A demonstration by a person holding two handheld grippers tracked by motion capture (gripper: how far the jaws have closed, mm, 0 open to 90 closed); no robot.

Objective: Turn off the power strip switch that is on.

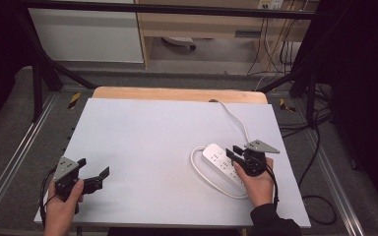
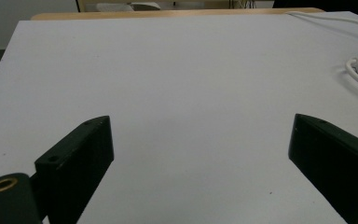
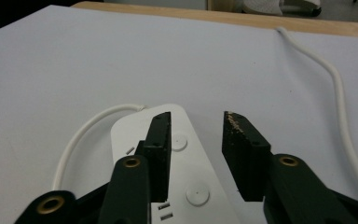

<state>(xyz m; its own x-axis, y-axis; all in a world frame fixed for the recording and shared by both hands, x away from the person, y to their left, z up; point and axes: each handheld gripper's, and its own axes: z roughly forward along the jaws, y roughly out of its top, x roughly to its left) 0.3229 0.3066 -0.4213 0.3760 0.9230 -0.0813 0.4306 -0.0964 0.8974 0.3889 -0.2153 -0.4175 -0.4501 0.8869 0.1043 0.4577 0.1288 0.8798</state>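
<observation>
Power strip (image 1: pixel 222 163) first: we see it lying flat on the white surface (image 1: pixel 152 137), toward the near right part, its white cord (image 1: pixel 236 120) running from it to the far edge and a loop of cord curling round its left side. Directly above the strip we hold the right hand-held gripper (image 1: pixel 232 152); in the right gripper view its jaws stand partly apart over the strip's near end, the left one over the white body (image 3: pixel 186 158) beside two round buttons, the right one past the strip's edge. Nothing sits between the pads, so we grip nothing there. We judge the step in hand to be working on the strip's top, and doing it well means we keep the hand-held gripper square to the long body and stay clear of the looped cord, which could drag the strip. Well to the left of the strip, our left hand-held gripper (image 1: pixel 92 173) rests low with jaws spread wide and empty over bare surface.
</observation>
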